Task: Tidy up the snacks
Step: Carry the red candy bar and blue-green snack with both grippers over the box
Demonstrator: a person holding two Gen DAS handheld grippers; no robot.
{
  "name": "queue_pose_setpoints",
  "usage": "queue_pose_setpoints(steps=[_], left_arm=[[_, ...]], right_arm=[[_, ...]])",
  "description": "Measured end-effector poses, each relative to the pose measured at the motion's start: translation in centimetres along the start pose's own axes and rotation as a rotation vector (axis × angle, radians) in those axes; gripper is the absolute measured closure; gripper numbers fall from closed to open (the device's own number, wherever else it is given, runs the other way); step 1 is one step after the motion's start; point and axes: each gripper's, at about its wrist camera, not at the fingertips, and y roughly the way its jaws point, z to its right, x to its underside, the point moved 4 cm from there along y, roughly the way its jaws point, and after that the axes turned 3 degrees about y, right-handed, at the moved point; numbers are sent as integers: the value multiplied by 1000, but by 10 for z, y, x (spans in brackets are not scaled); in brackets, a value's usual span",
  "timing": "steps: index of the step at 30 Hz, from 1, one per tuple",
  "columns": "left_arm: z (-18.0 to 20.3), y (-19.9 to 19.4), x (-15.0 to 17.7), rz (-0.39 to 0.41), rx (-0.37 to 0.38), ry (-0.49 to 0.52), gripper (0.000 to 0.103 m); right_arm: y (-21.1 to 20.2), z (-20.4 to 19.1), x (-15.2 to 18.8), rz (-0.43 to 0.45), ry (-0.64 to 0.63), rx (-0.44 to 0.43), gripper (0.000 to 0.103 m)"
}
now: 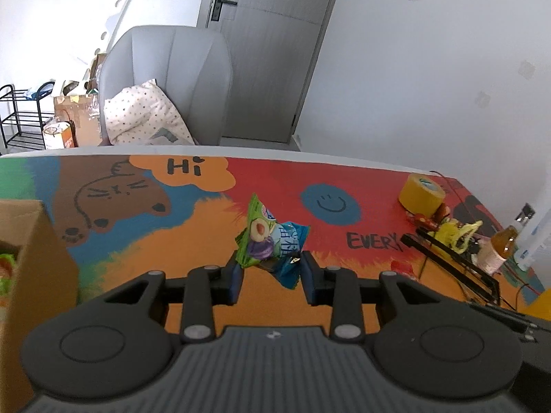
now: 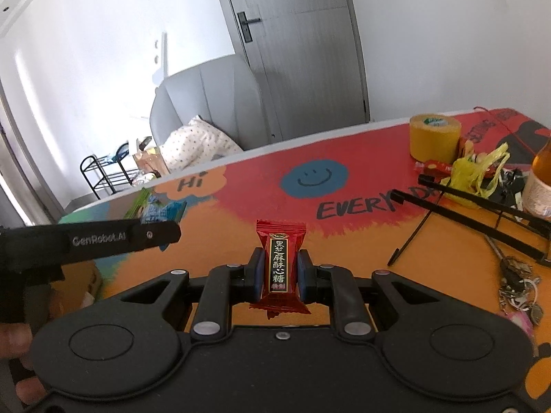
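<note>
"Hi" and "EVERY" on the painted table (image 1: 344,172), "GenRobot.AI" on the left tool (image 2: 156,222), "黑芝麻酥心糖" on the red candy wrapper (image 2: 279,261)

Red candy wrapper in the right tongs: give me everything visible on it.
The glossy red foil-look candy wrapper is a small pillow pack with crimped, serrated ends at top and bottom. A black vertical label panel on its front carries gold Chinese characters. It stands upright, slightly flared at both ends, and looks sealed. The right tongs are shut on it, the blue pads pressing its two long sides around mid-height. It is held above the colourful printed table top; nothing else touches it.
</note>
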Motion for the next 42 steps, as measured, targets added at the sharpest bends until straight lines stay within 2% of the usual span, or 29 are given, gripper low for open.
queue_pose_setpoints(steps=[8, 24, 34, 42], left_arm=[[-9, -39, 5, 17, 16, 9, 70], [-63, -108, 17, 39, -32, 8, 70], [-119, -155, 20, 67, -117, -37, 70], [-154, -176, 30, 68, -168, -84, 70]], right_arm=[[-22, -23, 2, 31, -30, -28, 85], [-45, -81, 9, 59, -88, -103, 85], [-55, -134, 11, 72, -156, -171, 85], [-58, -170, 17, 61, -199, -229, 85]])
